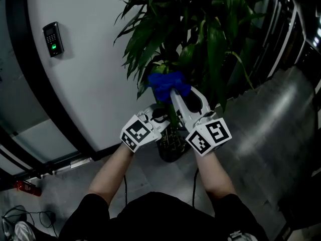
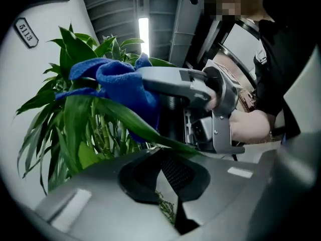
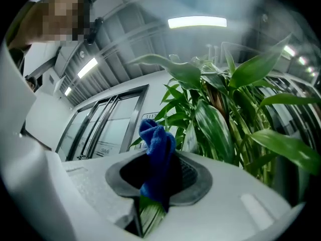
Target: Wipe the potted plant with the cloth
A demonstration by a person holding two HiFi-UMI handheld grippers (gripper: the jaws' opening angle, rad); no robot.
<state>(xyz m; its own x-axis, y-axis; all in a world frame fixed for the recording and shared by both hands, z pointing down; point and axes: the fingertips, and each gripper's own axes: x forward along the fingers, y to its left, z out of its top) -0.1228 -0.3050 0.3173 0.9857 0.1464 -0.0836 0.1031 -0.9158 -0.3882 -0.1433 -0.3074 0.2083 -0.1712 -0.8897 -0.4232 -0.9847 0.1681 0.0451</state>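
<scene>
The potted plant (image 1: 200, 39) has long green leaves and stands in a dark pot (image 1: 170, 147) on the floor. In the head view my right gripper (image 1: 176, 92) reaches into the foliage, shut on the blue cloth (image 1: 168, 83). The right gripper view shows the blue cloth (image 3: 156, 157) folded over a striped leaf (image 3: 149, 219), both pinched between the jaws. My left gripper (image 1: 161, 113) sits just left of it, lower down, jaws shut with nothing between them. A long leaf (image 2: 145, 127) lies across its tips, running from the cloth (image 2: 120, 87) on the right gripper (image 2: 150, 82).
A white wall with a black keypad (image 1: 52, 38) stands left of the plant. Dark railings (image 1: 288, 29) run behind on the right, above a grey floor (image 1: 271, 119). Cables and a shoe (image 1: 22, 230) lie at bottom left. Leaves crowd all round both grippers.
</scene>
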